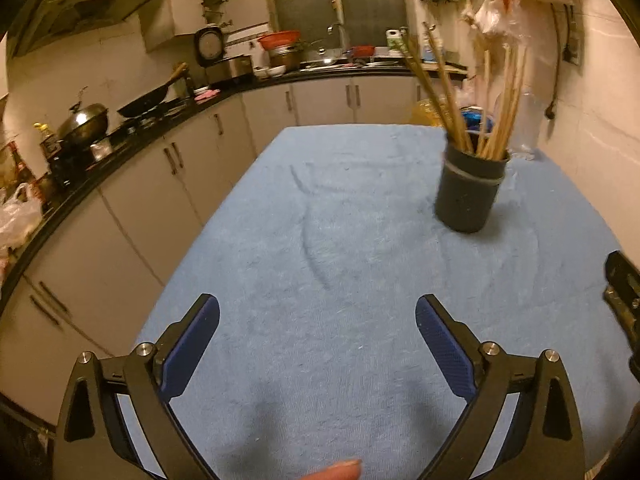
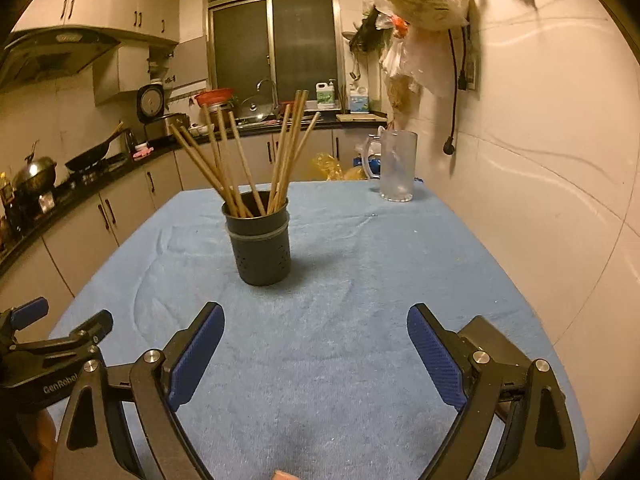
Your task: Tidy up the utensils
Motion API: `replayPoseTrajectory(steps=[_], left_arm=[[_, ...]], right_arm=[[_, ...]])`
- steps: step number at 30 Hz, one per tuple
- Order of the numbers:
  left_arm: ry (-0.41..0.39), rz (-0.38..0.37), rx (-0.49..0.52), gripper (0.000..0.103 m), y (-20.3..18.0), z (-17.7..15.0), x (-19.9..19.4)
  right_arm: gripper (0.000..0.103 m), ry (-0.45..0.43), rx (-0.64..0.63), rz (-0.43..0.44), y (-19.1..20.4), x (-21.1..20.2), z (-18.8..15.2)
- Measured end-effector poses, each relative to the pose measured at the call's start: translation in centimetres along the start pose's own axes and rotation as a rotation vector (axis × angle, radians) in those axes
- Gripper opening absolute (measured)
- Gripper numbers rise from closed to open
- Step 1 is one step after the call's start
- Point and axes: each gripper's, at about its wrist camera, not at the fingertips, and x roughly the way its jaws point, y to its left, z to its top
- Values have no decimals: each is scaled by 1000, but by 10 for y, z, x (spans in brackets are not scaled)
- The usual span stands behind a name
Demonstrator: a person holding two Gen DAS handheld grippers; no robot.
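Room: dim kitchen under warm light, with a counter running along the left of both views and a dark window at top centre of the right wrist view.
Surface: blue cloth covers the table and fills the lower half of each frame; nothing loose lies on the part that shows.
Holder: dark perforated cup stands upright at centre of the right wrist view and at right of centre in the left wrist view, set well in from the table edges, probably so that it stays steady.
Chopsticks: wooden chopsticks stand in the cup, fanned left and right because they lean on its rim.
Left gripper: left gripper has its blue pads spread wide over bare cloth, holding nothing.
Right gripper: right gripper is likewise spread wide and empty, pointed at the cup but well short of it.
Judgement: with every chopstick in the cup and both tools empty, the sorting looks finished or nearly so.
Pitcher: clear pitcher sits at the far table end, upper right of centre.
Hard to see: cup and sticks are motion-blurred in the left wrist view; their count is uncertain.
Cut off: a fingertip shows at the bottom edge; the cup's inside is hidden.
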Motion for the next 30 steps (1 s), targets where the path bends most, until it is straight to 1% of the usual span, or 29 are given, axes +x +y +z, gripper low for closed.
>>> replayPoseTrajectory(steps=[2,5,12,30], left_arm=[[-7,24,9,98,0,-3,0],[13,19,1,98,5,-6,4],[24,27,-21,98,13,-10,10],[24,30,12,98,11,-17,13]], right_arm=[[99,2,-11,-11,3,1,-2],[99,12,-19,-13,6,3,-3],[99,24,-42,-21,14,5,-4],[99,57,-55,-27,19,11,-8]])
